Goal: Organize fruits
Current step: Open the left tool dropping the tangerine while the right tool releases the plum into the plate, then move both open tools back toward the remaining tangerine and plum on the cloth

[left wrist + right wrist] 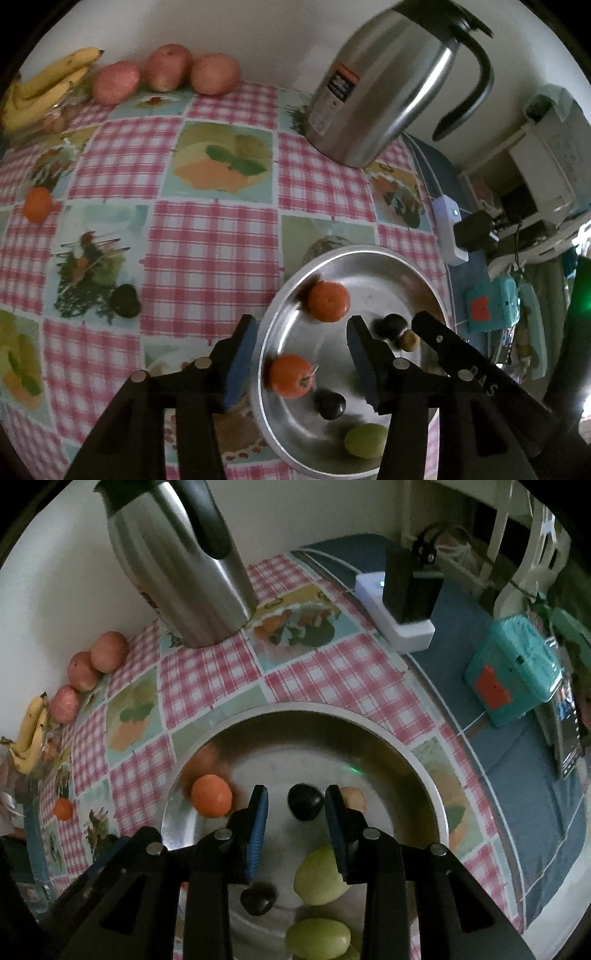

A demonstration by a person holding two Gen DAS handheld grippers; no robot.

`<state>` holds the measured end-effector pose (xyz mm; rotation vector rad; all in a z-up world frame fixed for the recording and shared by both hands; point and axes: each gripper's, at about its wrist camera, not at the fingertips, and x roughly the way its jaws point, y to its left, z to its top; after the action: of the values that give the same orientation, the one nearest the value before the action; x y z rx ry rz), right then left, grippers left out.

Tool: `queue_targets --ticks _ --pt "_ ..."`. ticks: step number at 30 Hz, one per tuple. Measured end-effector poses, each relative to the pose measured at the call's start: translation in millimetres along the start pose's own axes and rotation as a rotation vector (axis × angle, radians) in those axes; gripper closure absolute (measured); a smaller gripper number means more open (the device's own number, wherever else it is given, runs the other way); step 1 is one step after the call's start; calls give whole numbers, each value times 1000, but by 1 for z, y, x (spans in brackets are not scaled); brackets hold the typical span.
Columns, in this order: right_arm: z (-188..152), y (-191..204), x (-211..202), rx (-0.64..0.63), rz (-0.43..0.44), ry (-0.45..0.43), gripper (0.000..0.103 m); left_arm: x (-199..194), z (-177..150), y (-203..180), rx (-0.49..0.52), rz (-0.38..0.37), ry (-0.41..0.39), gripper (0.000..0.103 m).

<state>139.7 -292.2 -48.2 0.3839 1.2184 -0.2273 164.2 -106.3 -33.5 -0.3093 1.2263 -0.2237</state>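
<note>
A steel bowl (369, 254) (295, 716) holds two tangerines, dark plum-like fruits, green fruits and a small tan one. My left gripper (303, 354) hangs open over the bowl's left rim. One tangerine (291, 376) lies between its blue pads, clear of both. My right gripper (297, 806) is open too, with a dark fruit (304, 801) lying in the bowl between its tips, close to the right pad and unpressed. On the cloth to the left lie another tangerine (37, 203) (62, 808) and a dark fruit (125, 301).
Three apples (168, 66) and bananas (44, 88) line the wall at the back left. A tall steel kettle (388, 85) (177, 565) stands behind the bowl. A white power strip (399, 624) and a teal box (509, 675) lie on the blue surface to the right.
</note>
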Motion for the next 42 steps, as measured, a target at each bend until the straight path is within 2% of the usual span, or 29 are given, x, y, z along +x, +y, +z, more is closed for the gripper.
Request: queue_targets --ticks 2,11,17,19,20,23,25,27,32,35,42 --pt "-1 3 -3 -14 -11 -6 63 -6 0 3 -9 9 -9 48" --pt "-7 14 -6 -55 -18 11 63 -17 -1 28 -67 95 -9 36" --pt "-10 19 -3 -67 8 41 61 -15 -5 49 -105 157 13 24" --pt "-11 20 -1 -68 12 52 54 -15 -7 55 -113 179 16 20" --pt "-13 21 0 -69 12 57 47 -16 -7 57 -115 183 16 19" --pt "-14 22 1 -74 12 62 46 -20 -8 61 -116 200 3 12" --pt "-15 23 1 -77 17 66 45 -22 -8 62 -105 218 -12 3" --pt "-15 22 1 -75 24 66 29 -24 -8 62 -91 236 -23 0" --pt "-15 22 0 -73 47 51 27 -25 -8 62 -50 300 -39 0" --pt "-15 24 1 -82 43 49 17 -27 -9 61 -24 325 -56 0" --pt "-16 27 5 -97 39 52 17 -33 -8 63 -9 335 -81 0"
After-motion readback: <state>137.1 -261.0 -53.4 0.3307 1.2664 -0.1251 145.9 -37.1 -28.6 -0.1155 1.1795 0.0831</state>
